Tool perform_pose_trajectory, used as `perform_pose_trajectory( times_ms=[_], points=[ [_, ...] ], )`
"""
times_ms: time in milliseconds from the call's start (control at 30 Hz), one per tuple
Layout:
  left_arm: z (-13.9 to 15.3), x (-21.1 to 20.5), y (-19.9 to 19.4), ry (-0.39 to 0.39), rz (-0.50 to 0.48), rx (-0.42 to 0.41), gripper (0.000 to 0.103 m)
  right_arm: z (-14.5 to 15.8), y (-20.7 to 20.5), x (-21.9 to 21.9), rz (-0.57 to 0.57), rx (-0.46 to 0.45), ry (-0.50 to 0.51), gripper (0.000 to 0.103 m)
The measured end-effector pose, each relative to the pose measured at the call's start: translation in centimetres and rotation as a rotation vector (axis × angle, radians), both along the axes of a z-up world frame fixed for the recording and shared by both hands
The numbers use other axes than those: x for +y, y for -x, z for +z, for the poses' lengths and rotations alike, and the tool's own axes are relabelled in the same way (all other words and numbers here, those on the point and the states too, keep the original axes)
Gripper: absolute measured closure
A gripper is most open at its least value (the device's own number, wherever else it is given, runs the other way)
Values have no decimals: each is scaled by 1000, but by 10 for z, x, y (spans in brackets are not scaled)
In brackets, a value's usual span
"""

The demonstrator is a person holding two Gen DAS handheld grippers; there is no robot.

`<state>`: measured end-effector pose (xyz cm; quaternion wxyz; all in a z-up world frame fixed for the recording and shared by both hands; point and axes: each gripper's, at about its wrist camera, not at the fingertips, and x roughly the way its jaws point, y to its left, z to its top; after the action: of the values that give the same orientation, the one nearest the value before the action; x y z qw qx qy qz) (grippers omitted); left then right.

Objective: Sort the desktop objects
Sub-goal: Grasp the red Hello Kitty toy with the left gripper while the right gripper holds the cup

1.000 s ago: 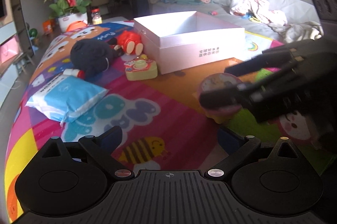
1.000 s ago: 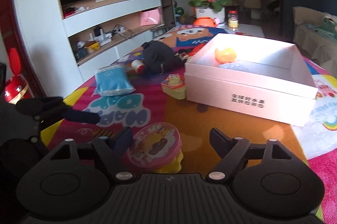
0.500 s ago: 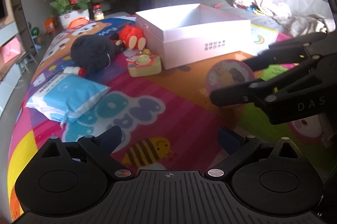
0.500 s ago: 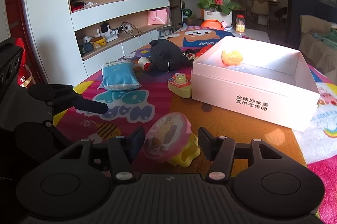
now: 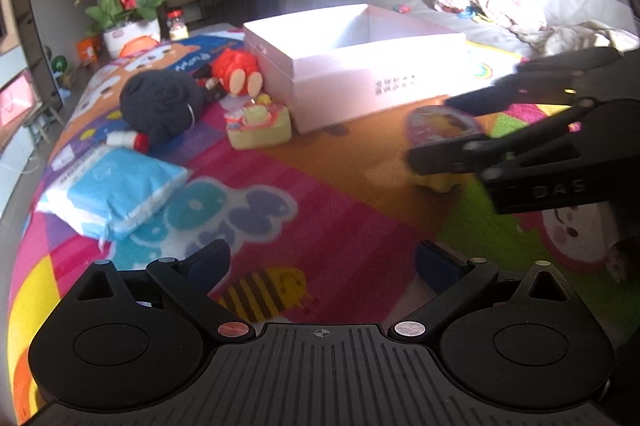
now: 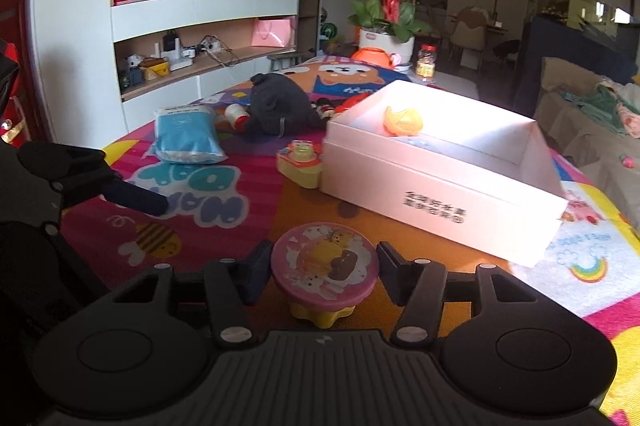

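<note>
**Right fingers closing round pink-lidded toy, box mostly empty**

Left to right on the counter (image 6: 320, 210), which wears a bright cartoon mat: blue wipes pack (image 6: 186, 134), black plush (image 6: 280, 106) with a red plush (image 5: 236, 70) tucked behind it, small yellow toy camera (image 6: 300, 162) touching the front left corner of the white box (image 6: 440, 182).

Left gripper (image 5: 320, 258): fingers spread wide, nothing between them, hovering over the mat on the near left, well apart from any object.

Right gripper (image 6: 324, 270): fingers have just been closing in on the pink-lidded toy (image 6: 324, 264), a round pink cartoon lid on a yellow base. It sits on the orange patch of mat just in front of the box. The fingers flank the lid edge on both sides; the left one looks to be touching, the right shows a thin gap, so I would not call the grip firm yet. The toy's base looks to rest on the mat.

Progress, as a judgement: early. Only an orange toy (image 6: 402, 122) shows inside the box, at its back. Left to sort: the pink-lidded toy, toy camera, both plush toys, wipes pack. Whether the wipes belong in the box I cannot tell.
</note>
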<state>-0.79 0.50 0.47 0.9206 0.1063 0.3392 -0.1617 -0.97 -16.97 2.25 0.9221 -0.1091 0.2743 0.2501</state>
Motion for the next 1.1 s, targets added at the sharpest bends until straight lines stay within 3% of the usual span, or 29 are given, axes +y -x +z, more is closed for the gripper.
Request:
perform_pose_trajectory(
  times_ms=[133,300,433,500,533,600,667,867,1033,1100],
  points=[
    [9,0,-25,31,35,-64,2,-1,-1,-29,-115,-24,12,47],
    [10,-7,-77,19,69,-123,3,-5,-8,-73,-250,26,-48,47],
    [0,-10,-113,-26,66,-100,21,-13,-12,-90,-302,68,-127,36],
    [-4,-8,-124,-7,50,-61,19,-14,-15,-93,-305,85,-151,35],
    [-6,-6,-126,9,45,-44,23,-14,-16,-95,-308,83,-162,29],
    [-6,-5,-123,10,51,-52,28,-15,-16,-97,-312,85,-176,24],
    [-6,-3,-117,-9,70,-65,42,-15,-15,-98,-312,85,-183,20],
    [-3,2,-75,8,45,-46,43,-14,-15,-96,-311,78,-179,10],
    [4,-10,-29,62,-102,10,41,-13,-11,-94,-307,55,-173,4],
    [7,-18,-13,63,-151,-2,34,-13,-10,-94,-309,53,-171,3]
  ],
)
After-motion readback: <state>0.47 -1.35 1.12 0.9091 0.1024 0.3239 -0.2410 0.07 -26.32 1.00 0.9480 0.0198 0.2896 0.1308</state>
